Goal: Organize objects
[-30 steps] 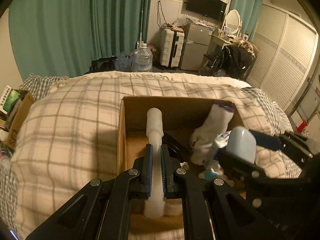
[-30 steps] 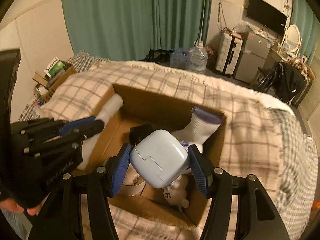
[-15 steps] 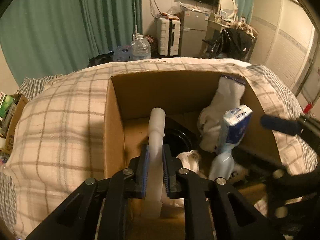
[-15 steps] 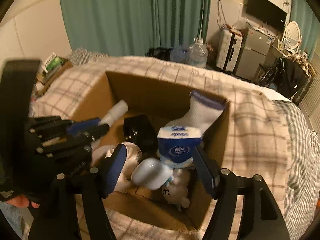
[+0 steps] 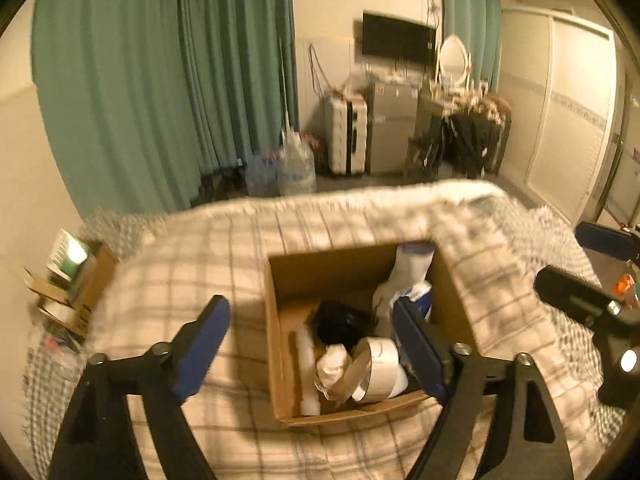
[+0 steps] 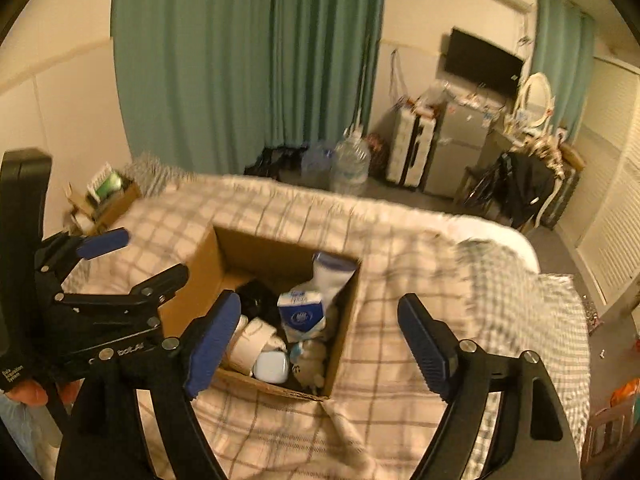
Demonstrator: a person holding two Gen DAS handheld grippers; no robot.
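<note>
An open cardboard box (image 5: 276, 344) (image 6: 192, 280) sits on a plaid blanket on the bed. Inside it lie a white tube (image 5: 306, 372), a tape roll (image 5: 376, 368) (image 6: 250, 342), a black object (image 5: 338, 322) (image 6: 258, 304), a white sock (image 5: 406, 276) (image 6: 332, 276), a blue tissue pack (image 6: 302, 316) and a pale blue case (image 6: 272, 366). My left gripper (image 5: 308, 344) is open and empty, raised above the box; it also shows in the right wrist view (image 6: 136, 256). My right gripper (image 6: 316, 344) is open and empty above the box's near right side.
The plaid blanket (image 5: 192, 264) (image 6: 420, 272) covers the bed around the box. A second carton with books (image 5: 72, 280) (image 6: 108, 196) stands left of the bed. Water jugs (image 6: 350, 160), suitcases and a small fridge stand beyond the bed's far edge.
My left gripper let go of the white tube and my right gripper let go of the pale blue case; both now lie in the box. Both grippers opened wide and rose back from the box.
</note>
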